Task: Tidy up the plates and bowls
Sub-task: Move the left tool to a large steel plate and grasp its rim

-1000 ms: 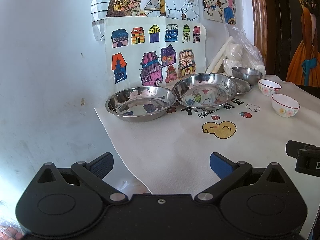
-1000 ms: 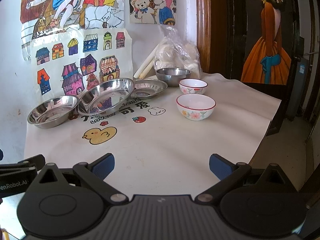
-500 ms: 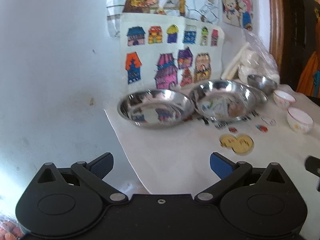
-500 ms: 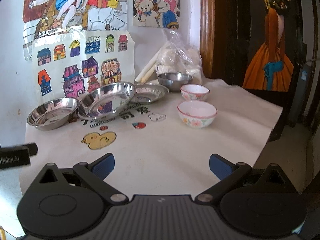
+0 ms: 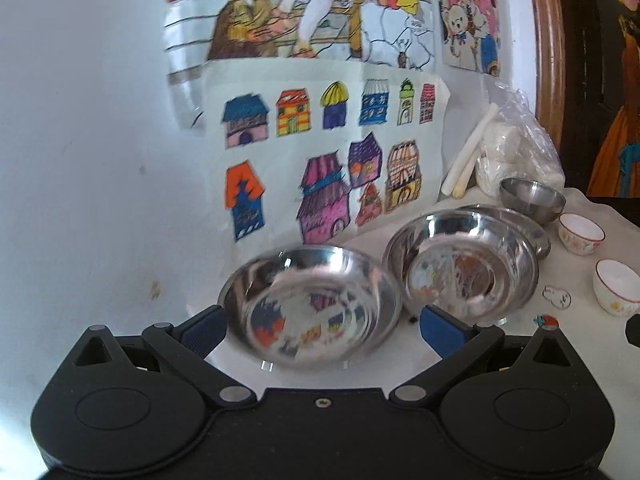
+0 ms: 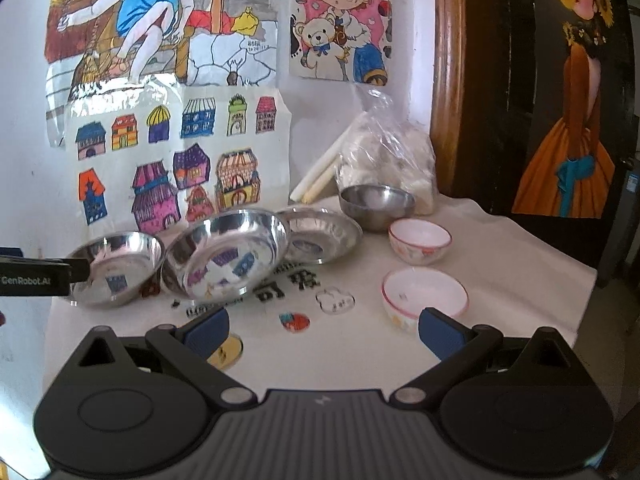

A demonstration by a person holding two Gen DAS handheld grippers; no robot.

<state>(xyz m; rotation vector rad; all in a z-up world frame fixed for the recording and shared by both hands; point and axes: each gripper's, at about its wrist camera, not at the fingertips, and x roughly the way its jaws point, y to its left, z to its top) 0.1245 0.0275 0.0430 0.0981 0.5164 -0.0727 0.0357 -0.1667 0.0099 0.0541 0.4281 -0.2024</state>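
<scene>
Three steel dishes stand in a row on the white tablecloth (image 6: pixel 500 264). The leftmost steel dish (image 5: pixel 312 300) fills the gap between the fingers of my open left gripper (image 5: pixel 322 330), very close; contact cannot be told. The middle dish (image 5: pixel 460 264) leans tilted on a flatter steel plate (image 6: pixel 320 236). Behind them is a small steel bowl (image 6: pixel 376 204). Two white flowered bowls sit to the right, the far one (image 6: pixel 420 240) and the near one (image 6: pixel 424 292). My open right gripper (image 6: pixel 324 330) hovers just before the near bowl, holding nothing.
A plastic bag of white lumps (image 6: pixel 384 160) and two white sticks (image 6: pixel 316 180) lean in the back corner. Drawings (image 6: pixel 180 160) hang on the wall behind the dishes. The table edge (image 6: pixel 576 320) drops off at the right, beside a dark door (image 6: pixel 500 100).
My left gripper has moved forward and down until the leftmost steel dish sits between its fingers. The right gripper has come closer to the white bowls. Both stay open.
</scene>
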